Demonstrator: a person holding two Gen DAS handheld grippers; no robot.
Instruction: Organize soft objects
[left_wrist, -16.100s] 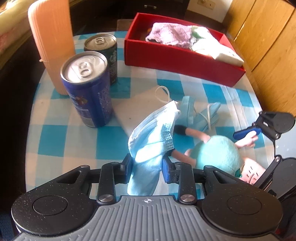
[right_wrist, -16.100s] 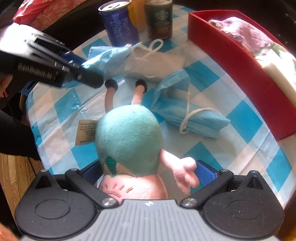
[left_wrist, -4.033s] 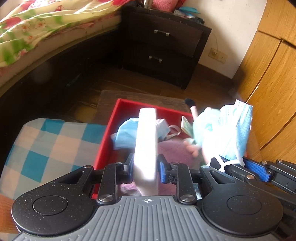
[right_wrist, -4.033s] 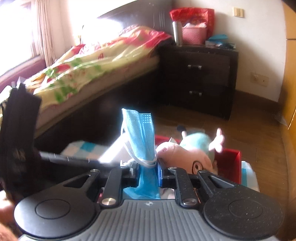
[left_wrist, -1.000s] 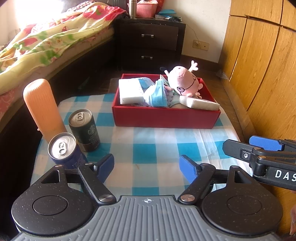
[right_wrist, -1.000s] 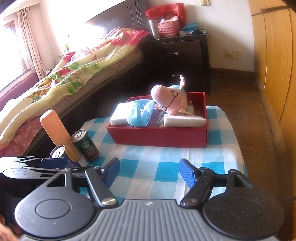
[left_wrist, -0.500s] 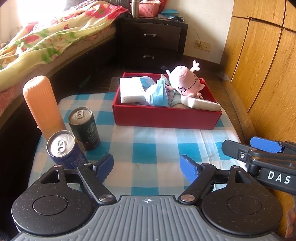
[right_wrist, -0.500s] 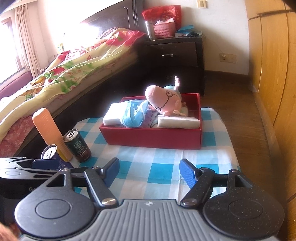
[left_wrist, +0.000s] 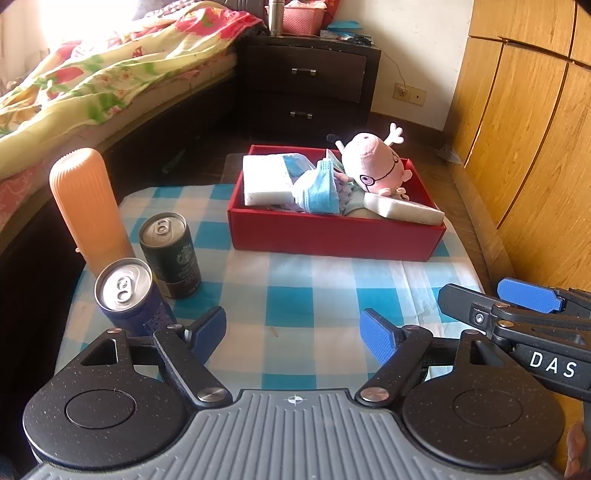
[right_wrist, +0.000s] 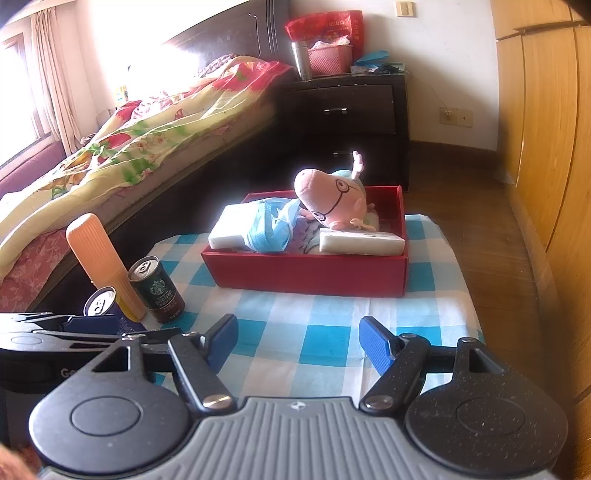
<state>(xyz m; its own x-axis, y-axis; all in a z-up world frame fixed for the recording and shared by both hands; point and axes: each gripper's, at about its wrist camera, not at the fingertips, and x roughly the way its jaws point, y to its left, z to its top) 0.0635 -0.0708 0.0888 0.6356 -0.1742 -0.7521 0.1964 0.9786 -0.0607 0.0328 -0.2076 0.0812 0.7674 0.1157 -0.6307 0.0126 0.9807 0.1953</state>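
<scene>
A red box (left_wrist: 332, 236) (right_wrist: 306, 273) stands at the far end of the blue-checked table. Inside it lie a pink plush pig (left_wrist: 373, 164) (right_wrist: 332, 199), blue face masks (left_wrist: 317, 190) (right_wrist: 269, 225), a white sponge block (left_wrist: 266, 179) (right_wrist: 229, 225) and a white flat pack (left_wrist: 402, 210) (right_wrist: 360, 242). My left gripper (left_wrist: 293, 330) hangs open over the near part of the cloth with nothing between its blue pads. My right gripper (right_wrist: 299, 341) is open too and holds nothing; it shows at the right edge of the left wrist view.
An orange ribbed bottle (left_wrist: 86, 206) (right_wrist: 99, 258), a dark green can (left_wrist: 170, 254) (right_wrist: 155, 291) and a blue can (left_wrist: 127, 291) (right_wrist: 99, 301) stand along the table's left side. A bed and a dark nightstand (left_wrist: 310, 85) lie beyond; wooden wardrobe doors (left_wrist: 524, 129) run along the right.
Both grippers stay open and almost still. The view of the box has shifted only slightly.
</scene>
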